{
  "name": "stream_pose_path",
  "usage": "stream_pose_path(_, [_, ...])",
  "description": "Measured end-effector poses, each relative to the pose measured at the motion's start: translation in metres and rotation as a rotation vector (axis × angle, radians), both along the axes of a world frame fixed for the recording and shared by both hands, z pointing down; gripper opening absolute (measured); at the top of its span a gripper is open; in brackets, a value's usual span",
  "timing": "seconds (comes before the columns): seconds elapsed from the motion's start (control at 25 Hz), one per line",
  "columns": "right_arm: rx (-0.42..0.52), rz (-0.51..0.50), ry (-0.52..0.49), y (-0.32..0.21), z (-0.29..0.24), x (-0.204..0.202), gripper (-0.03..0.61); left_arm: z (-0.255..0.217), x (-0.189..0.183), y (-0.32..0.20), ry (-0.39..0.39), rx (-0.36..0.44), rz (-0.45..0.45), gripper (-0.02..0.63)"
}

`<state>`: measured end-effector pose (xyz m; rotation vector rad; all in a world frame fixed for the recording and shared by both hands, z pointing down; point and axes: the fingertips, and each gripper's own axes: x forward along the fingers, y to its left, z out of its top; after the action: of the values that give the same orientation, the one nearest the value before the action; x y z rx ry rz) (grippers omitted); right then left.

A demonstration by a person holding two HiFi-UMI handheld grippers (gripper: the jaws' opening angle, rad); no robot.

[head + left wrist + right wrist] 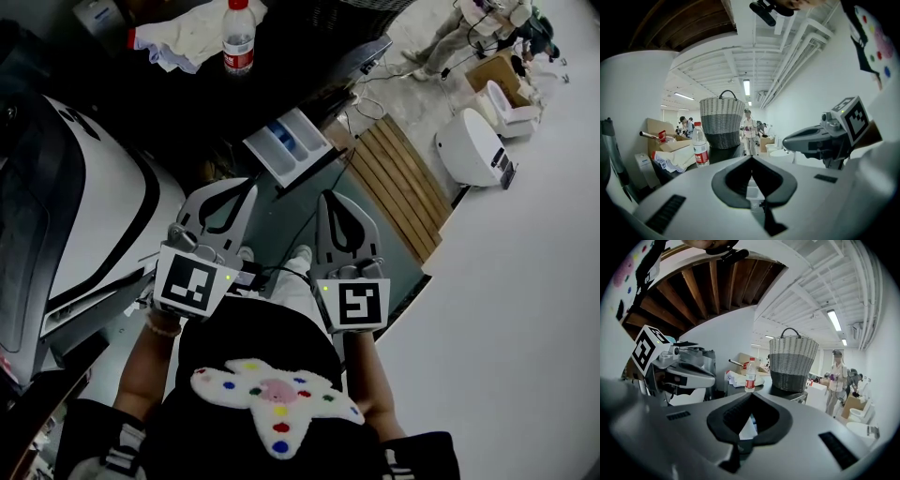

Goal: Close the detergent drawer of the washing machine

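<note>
The jaws of the left gripper (pixel 246 186) are pressed together with nothing between them, and its own view shows the tips meeting. The right gripper (pixel 327 199) is the same: its jaws are together and empty. Both are held side by side, pointing towards the drawer (pixel 288 145) and a little short of it, touching nothing.

The drawer stands pulled well out of the dark washing machine (pixel 309 66), its white and blue compartments open to the top. Its front panel (pixel 314 169) is the end nearest the two grippers. Beyond the drawer, on the machine's top, stand a bottle (pixel 239 37) and a crumpled white cloth (pixel 183 37). A woven basket (pixel 793 359) is on the same top, to the right of the bottle.

The drawer looks like light, stiff plastic on slides, so it should move with a modest push. The closed jaw tips set against the middle of the front panel look best. An off-centre push might twist and jam it.
</note>
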<state>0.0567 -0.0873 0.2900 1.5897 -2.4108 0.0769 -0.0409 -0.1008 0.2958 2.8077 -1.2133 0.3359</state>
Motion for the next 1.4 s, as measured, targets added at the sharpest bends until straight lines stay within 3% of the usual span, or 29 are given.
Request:
stream_pose_path(0.28, [-0.011,-0.046,-0.008,-0.008,0.001,0.018,0.003,-0.005,0.013,-0.004,0.051,-0.008,-0.067,0.009])
stream_pose_path(0.8, [-0.034,-0.122,-0.063,-0.018,0.008,0.037,0.006,0.001,0.021,-0.002,0.045,-0.026,-0.189,0.021])
stream_pose_path(0.92, [-0.055,-0.148,-0.081,-0.019,0.012,0.038,0.084,0.004,0.025,0.0,0.035,-0.033,-0.192,0.104])
stream_pose_path(1.4, [-0.092,-0.22,-0.045,-0.025,0.034,0.046,0.135,0.027,0.027,0.005,0.002,-0.083,-0.262,0.127])
